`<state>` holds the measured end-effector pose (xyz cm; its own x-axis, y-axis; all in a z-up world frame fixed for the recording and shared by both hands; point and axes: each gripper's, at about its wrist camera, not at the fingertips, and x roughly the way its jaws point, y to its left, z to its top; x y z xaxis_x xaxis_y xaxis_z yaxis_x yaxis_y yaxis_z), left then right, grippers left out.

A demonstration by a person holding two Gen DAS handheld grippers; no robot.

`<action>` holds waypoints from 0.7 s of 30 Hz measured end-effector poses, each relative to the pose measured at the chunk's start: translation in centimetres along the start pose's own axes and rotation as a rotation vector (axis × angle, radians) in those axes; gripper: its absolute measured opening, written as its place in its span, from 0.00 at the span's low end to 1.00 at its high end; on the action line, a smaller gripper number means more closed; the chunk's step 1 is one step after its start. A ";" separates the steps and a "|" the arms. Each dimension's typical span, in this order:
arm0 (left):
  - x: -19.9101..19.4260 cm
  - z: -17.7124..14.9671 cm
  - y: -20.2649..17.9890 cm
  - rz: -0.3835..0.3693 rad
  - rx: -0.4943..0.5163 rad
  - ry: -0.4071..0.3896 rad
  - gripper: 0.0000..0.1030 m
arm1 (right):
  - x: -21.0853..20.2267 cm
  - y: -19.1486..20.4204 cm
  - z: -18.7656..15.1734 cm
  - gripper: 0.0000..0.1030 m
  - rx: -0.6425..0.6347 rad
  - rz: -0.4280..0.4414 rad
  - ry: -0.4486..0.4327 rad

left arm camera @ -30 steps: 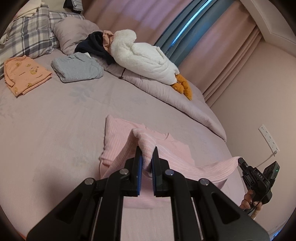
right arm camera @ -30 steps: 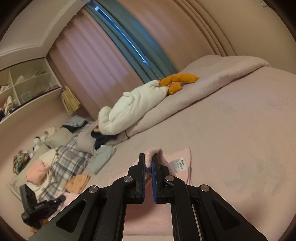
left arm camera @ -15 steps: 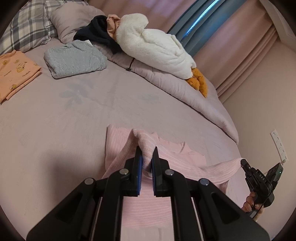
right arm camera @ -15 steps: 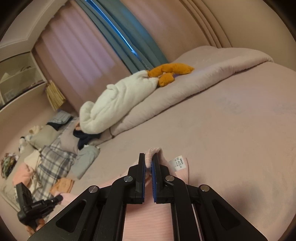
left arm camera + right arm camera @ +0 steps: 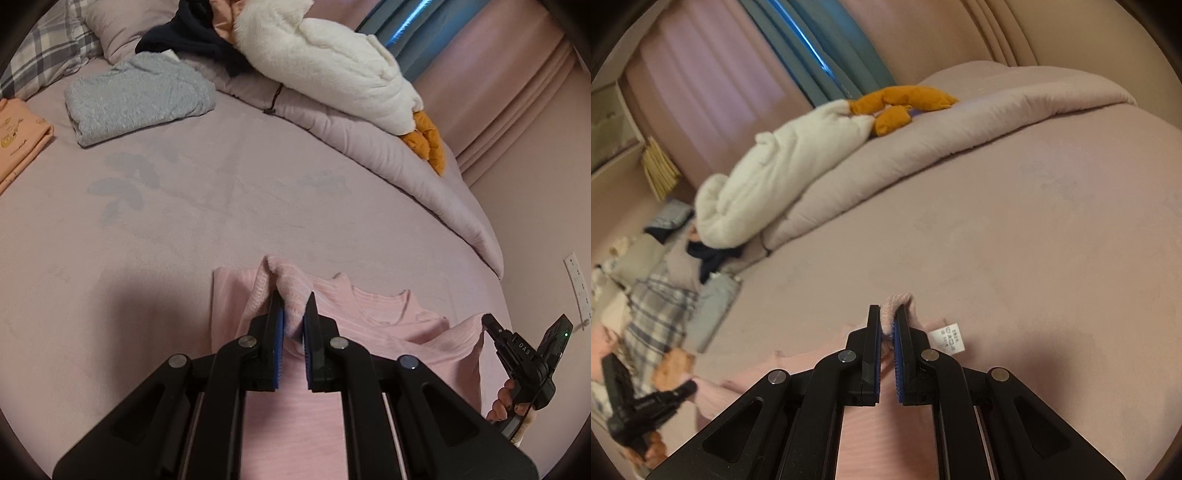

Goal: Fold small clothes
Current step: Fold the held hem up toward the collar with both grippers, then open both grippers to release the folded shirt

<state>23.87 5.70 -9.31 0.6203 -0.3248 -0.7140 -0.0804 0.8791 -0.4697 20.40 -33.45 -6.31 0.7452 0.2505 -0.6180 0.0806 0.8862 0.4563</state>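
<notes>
A pink ribbed top [image 5: 373, 332] lies on the mauve bed [image 5: 221, 206], its neckline facing the far side. My left gripper [image 5: 294, 301] is shut on a bunched edge of the pink top at its left side. My right gripper [image 5: 887, 314] is shut on another edge of the pink top [image 5: 894, 435], beside its white care label [image 5: 949, 339]. Each view shows the other hand-held gripper: the right one in the left wrist view [image 5: 524, 354], the left one in the right wrist view [image 5: 642, 406].
A folded grey garment [image 5: 136, 99] and a folded orange one [image 5: 18, 136] lie at the far left. A white plush goose [image 5: 325, 66] rests on a rolled duvet [image 5: 388, 162] along the back. Plaid pillows [image 5: 40, 55] lie far left. A wall socket [image 5: 578, 280] is at right.
Both grippers have carried the held pink edges forward and lower over the bed. The top now lies flatter, and the plush goose and folded clothes look closer.
</notes>
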 end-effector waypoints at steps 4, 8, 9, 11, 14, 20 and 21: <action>1.9 0.3 1.0 0.024 -0.029 0.024 0.09 | 1.7 -0.1 0.2 0.07 -0.010 -0.042 0.031; 3.1 0.5 1.4 0.038 -0.029 0.030 0.12 | 3.1 -0.1 0.3 0.07 -0.011 -0.066 0.051; 3.2 0.5 1.4 0.042 -0.023 0.025 0.12 | 3.4 -0.2 0.3 0.07 -0.006 -0.070 0.057; 3.4 0.6 1.5 0.045 -0.017 0.019 0.14 | 3.9 -0.5 0.3 0.07 0.003 -0.080 0.068; 3.7 0.6 1.7 0.059 -0.020 0.012 0.21 | 4.4 -0.9 0.1 0.07 0.008 -0.103 0.080; 3.3 1.2 2.4 0.101 -0.055 -0.061 0.58 | 4.7 -1.4 0.4 0.11 0.029 -0.113 0.086; 3.2 1.3 2.5 0.094 -0.060 -0.067 0.59 | 4.6 -1.4 0.5 0.13 0.034 -0.107 0.078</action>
<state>26.67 7.36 -12.10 0.6582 -0.2161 -0.7211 -0.1863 0.8814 -0.4342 24.02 -33.74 -9.47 0.6778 0.1855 -0.7114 0.1802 0.8962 0.4054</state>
